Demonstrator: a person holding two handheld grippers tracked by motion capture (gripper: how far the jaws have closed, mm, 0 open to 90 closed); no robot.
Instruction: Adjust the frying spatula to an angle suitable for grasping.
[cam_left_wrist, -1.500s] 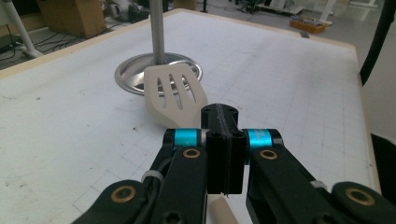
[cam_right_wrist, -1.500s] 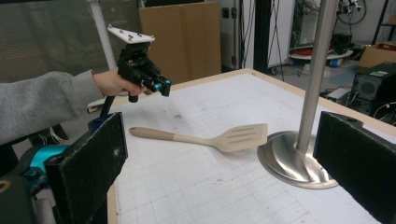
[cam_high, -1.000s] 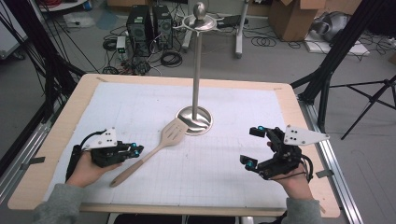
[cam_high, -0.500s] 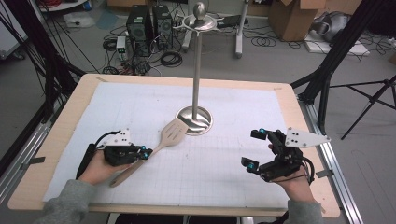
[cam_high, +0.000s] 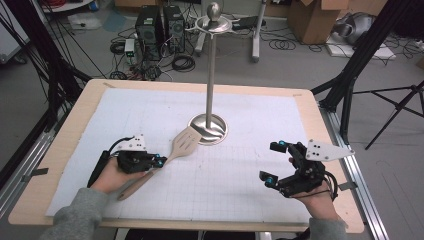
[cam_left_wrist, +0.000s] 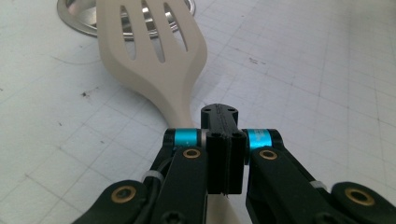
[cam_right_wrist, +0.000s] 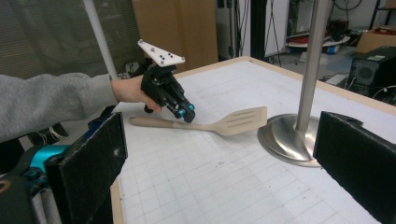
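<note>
Left tongs (cam_high: 159, 161) clenched over the spatula (cam_high: 184, 145) handle on the desk (cam_high: 310, 115). Right tongs (cam_high: 275, 162) released, at four o'clock from the stand (cam_high: 208, 127).

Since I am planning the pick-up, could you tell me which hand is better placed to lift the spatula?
Left. The left gripper is shut on the spatula handle, which lies on the table. The right gripper hangs open, well off to the side.

We see a steel stand (cam_high: 209, 127) upright mid-bench (cam_high: 65, 150), on white gridded paper (cam_high: 240, 175). Beyond, on the floor, lie cables (cam_high: 182, 62), cardboard boxes (cam_high: 315, 20) and, perhaps, computer towers (cam_high: 160, 22).
</note>
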